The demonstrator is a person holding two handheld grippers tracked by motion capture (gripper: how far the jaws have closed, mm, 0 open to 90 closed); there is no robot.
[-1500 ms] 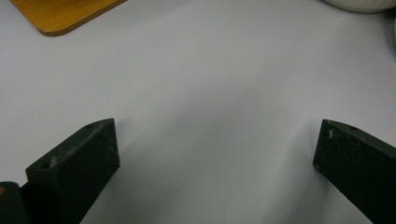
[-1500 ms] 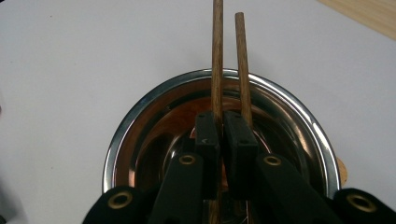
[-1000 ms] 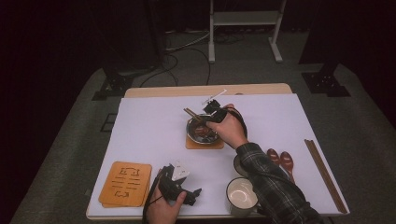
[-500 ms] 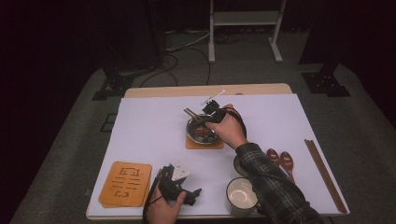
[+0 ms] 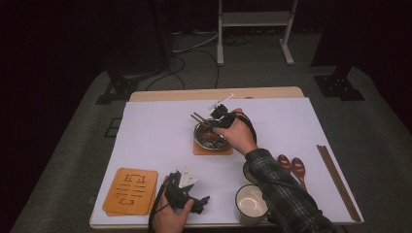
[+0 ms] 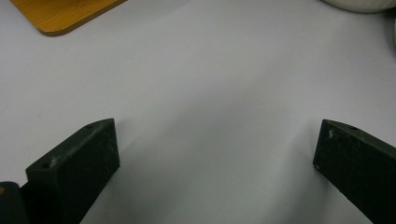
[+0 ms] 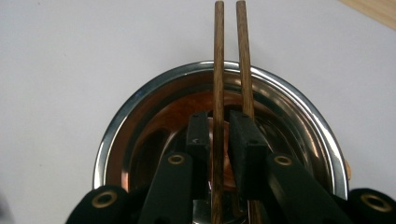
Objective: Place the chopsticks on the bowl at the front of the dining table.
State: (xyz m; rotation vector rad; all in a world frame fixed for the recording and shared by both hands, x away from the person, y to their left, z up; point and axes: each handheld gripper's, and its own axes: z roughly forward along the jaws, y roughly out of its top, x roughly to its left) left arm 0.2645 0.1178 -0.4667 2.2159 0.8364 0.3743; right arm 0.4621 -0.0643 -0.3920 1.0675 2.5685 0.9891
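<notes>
Lying across the steel bowl [image 7: 140,112], two slim brown wooden chopsticks [image 7: 218,70].

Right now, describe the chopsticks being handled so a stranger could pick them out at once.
On the white table, find the metal bowl on its orange coaster near the middle. The chopsticks lie across that bowl's rim by the right gripper. The other chopsticks lie flat at the right edge.
</notes>
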